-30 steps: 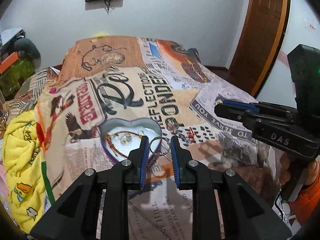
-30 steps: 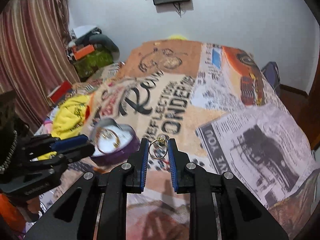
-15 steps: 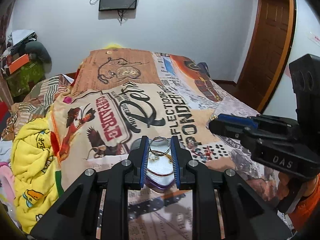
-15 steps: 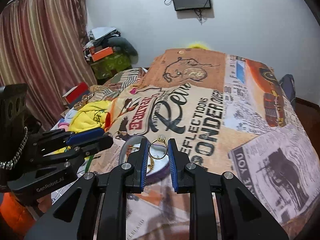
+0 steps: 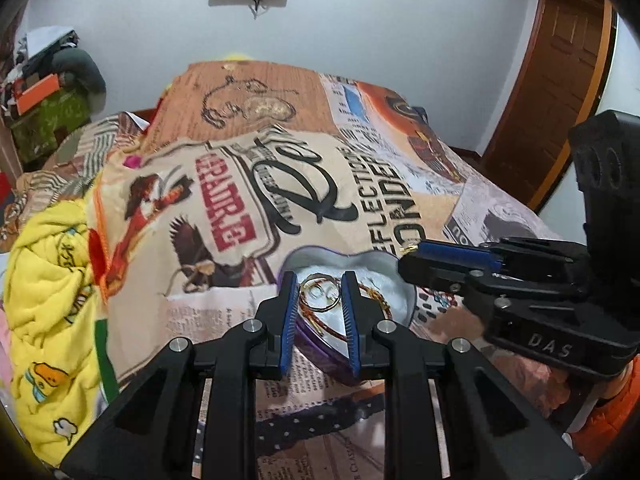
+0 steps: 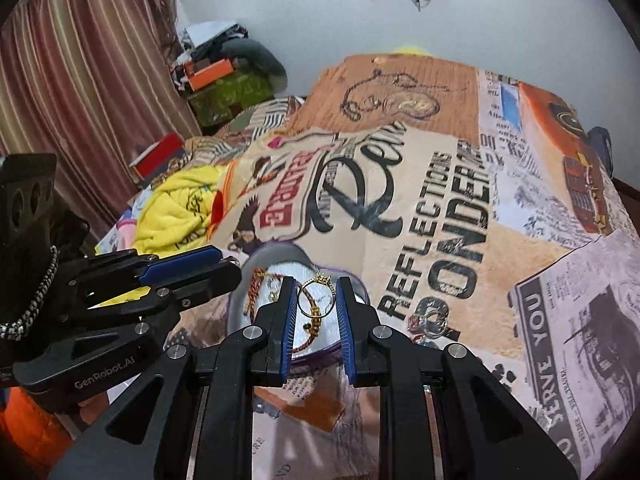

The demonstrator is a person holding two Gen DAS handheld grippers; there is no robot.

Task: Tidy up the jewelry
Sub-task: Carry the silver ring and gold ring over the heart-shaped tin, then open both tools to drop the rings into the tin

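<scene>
We find our left gripper [image 5: 319, 300] pinching a thin silver ring [image 5: 320, 297], our right gripper [image 6: 316, 300] clamping a gold ring [image 6: 315, 299]; both above the heart-shaped tin [image 5: 384, 268].

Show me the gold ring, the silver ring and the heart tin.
Gold ring [image 6: 316, 298], right wrist view, lower band between the right gripper's fingers.
Silver ring [image 5: 320, 295], left wrist view, its middle, between the left gripper's fingers.
Heart tin [image 5: 394, 268], left wrist view, far right rim.

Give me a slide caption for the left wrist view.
Left gripper holds a silver ring above the heart-shaped tin.
</scene>
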